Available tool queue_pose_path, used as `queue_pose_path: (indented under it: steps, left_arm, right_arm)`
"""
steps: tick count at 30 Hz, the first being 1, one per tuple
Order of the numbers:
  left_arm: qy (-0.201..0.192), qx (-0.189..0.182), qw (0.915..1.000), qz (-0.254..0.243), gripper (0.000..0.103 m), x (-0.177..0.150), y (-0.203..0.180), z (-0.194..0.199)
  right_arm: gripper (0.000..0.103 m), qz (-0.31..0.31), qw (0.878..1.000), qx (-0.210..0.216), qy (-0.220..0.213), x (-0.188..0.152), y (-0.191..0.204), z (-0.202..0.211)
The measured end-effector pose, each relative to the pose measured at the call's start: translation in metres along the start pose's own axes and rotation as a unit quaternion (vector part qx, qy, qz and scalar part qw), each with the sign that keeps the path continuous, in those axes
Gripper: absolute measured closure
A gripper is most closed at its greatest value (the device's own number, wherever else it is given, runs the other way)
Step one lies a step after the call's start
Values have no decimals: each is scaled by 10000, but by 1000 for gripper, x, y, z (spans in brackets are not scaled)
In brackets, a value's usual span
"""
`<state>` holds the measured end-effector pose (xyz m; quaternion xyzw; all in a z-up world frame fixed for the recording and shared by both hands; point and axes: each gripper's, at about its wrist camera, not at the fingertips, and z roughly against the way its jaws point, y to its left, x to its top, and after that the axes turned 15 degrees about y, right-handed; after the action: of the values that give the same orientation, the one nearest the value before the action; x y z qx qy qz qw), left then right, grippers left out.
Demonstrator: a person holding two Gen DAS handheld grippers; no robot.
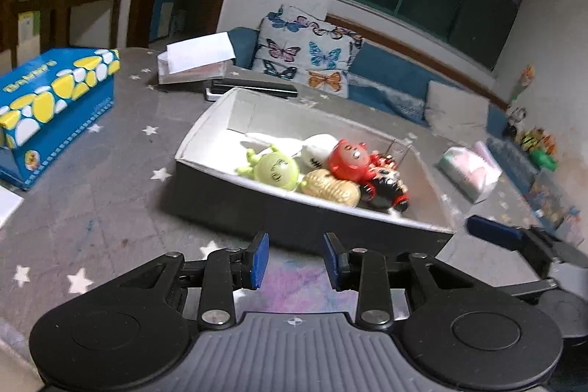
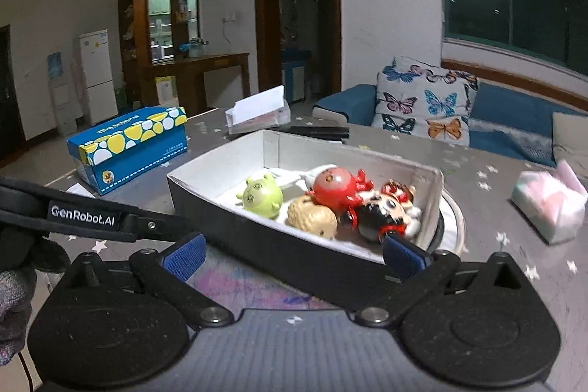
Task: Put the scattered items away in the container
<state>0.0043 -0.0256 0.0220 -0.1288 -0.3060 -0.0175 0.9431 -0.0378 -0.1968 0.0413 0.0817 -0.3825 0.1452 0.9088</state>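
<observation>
A dark-sided box with a white inside (image 1: 205, 142) (image 2: 220, 171) stands on the grey star-patterned table. In it lie a green round toy (image 1: 275, 171) (image 2: 262, 195), a red round toy (image 1: 347, 158) (image 2: 332, 188), a yellowish ribbed toy (image 1: 330, 191) (image 2: 312, 217), a black-and-red doll (image 1: 386, 186) (image 2: 382, 212) and something white behind them. My left gripper (image 1: 296, 259) hovers just short of the box's near wall, open, nothing between its blue pads. My right gripper (image 2: 294, 256) stands wide open at the same wall, also empty.
A blue and yellow carton (image 1: 55, 98) (image 2: 128, 146) lies at the left. White papers on a clear case (image 1: 194, 61) and a flat black item (image 1: 253, 87) sit behind the box. A pastel tissue pack (image 1: 470, 171) (image 2: 551, 208) lies right. A blue sofa with a butterfly cushion (image 2: 422, 101) borders the far edge.
</observation>
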Motion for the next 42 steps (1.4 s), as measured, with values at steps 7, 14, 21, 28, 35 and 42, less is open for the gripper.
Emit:
queue_pose_path:
  steps: [7,14,21,28,35,42]
  left_arm:
    - [22,187,9997,-131,68,-13,-5,0]
    - [19,232,9995,-193,68,-23,-8,2]
    - [-116,380,9990,-181,69,-33,-10,0]
    - [-121,469,9986,-203,69,-37,-12,-1]
    - [-158,549,9980,-284,69,-38,-13,-3]
    - [-155,553,9978,-327,68,-36,-9,-5]
  right_arm:
    - [0,-217,9997,-108,-17,-16,1,1]
    - [0,-288,9994,-178,59,-28,5,0]
    - [0,-440,9986,-196,207,-37,6,-5]
    - [0,-557,9977,-231,298,-41,6,-10]
    - [0,-724,9959,-277,456,-42,2,-18]
    - [0,-749,9947,-364,595,-43,4,-26]
